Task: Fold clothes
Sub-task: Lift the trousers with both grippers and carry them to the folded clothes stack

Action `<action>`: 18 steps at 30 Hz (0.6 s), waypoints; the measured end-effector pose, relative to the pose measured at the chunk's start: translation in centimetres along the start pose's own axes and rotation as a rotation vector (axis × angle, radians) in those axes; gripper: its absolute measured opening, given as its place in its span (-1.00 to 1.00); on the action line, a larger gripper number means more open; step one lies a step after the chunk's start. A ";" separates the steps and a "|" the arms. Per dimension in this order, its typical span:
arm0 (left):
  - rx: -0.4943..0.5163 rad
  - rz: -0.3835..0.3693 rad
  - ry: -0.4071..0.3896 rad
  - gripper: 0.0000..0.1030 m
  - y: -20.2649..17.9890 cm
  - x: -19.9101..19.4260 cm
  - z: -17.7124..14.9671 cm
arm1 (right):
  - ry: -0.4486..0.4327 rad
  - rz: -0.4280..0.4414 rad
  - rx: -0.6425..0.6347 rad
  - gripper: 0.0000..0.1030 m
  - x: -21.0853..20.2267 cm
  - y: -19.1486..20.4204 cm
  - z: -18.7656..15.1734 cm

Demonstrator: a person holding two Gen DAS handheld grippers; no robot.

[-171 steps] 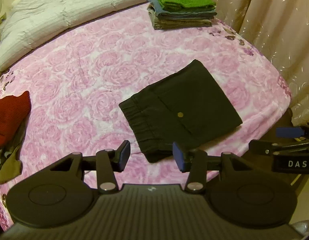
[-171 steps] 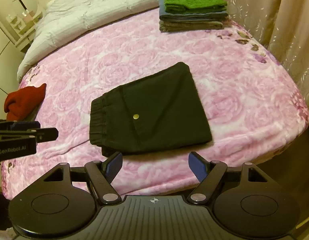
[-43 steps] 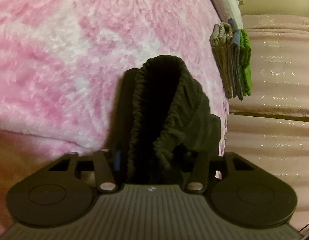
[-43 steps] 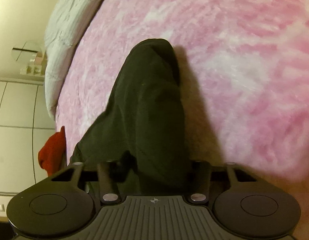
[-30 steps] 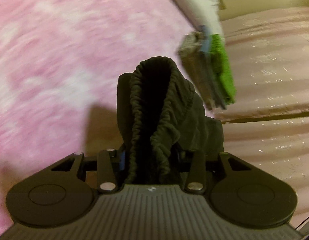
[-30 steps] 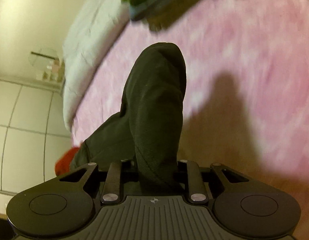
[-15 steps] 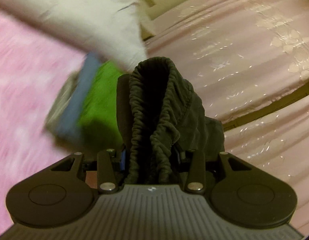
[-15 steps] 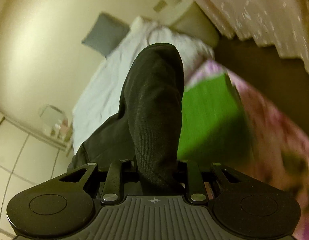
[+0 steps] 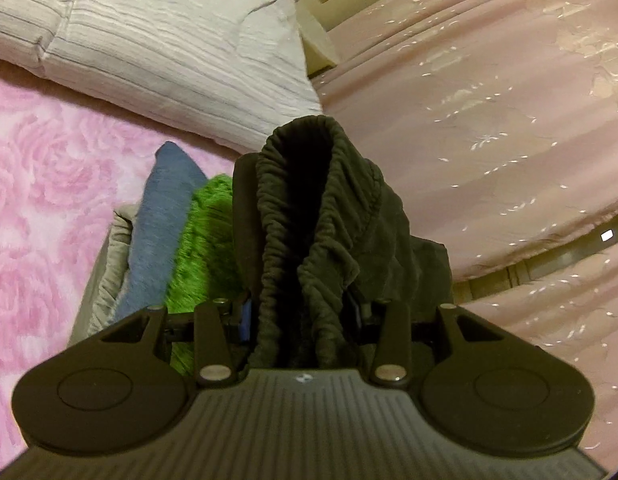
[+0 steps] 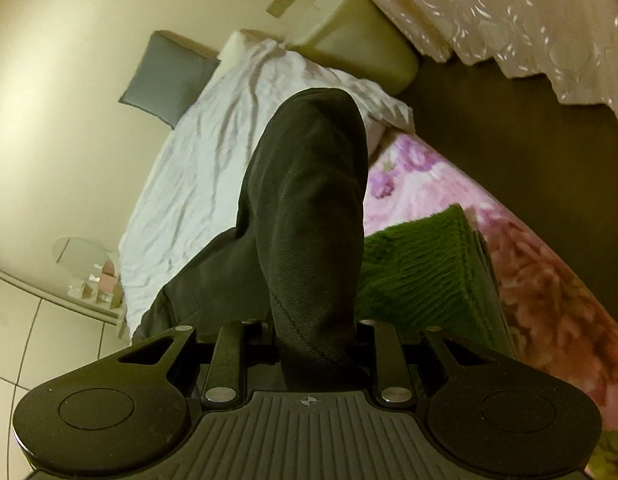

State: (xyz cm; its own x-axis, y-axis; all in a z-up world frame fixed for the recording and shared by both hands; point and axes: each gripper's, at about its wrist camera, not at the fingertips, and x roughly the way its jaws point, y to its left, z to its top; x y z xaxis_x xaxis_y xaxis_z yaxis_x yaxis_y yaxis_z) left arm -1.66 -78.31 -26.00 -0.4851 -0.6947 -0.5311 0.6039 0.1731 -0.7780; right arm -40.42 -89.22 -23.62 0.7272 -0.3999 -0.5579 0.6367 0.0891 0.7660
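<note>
The folded black shorts hang in the air between both grippers. My left gripper is shut on the gathered waistband end, which bulges up between its fingers. My right gripper is shut on the smooth folded end of the black shorts. Just below them lies the stack of folded clothes: a green towel on top, then a blue piece and a grey one. In the right wrist view the green towel shows to the right of the shorts. The shorts hide part of the stack.
The stack sits on the pink rose blanket near the bed's far corner. A white quilt lies behind it, with a grey pillow against the wall. Pink curtains hang to the right, above dark floor.
Both grippers have carried the shorts across the bed, from over bare pink blanket to over the stack of folded clothes. The grip on the shorts looks the same.
</note>
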 end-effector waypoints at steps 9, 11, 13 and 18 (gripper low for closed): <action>0.041 0.046 0.025 -0.03 2.1 1.3 0.3 | -0.078 -0.092 -0.054 0.02 1.5 -2.3 -0.1; 0.082 0.080 0.022 -0.02 1.2 0.3 0.3 | -0.121 -0.120 -0.098 0.07 0.3 -1.8 0.1; 0.136 0.121 -0.012 -0.03 0.0 -1.3 0.3 | -0.180 -0.153 -0.157 0.08 -1.2 -1.1 0.0; 0.269 0.179 -0.132 -0.21 -3.7 -5.0 0.5 | -0.234 -0.169 -0.224 0.08 -3.7 -0.4 -0.4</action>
State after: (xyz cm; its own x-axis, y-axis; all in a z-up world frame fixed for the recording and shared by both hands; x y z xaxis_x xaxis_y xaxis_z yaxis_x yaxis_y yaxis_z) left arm -1.13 -75.84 -20.27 -0.2808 -0.7574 -0.5895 0.8258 0.1223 -0.5505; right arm -43.25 -87.40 -21.99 0.5449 -0.6220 -0.5623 0.8021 0.1912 0.5657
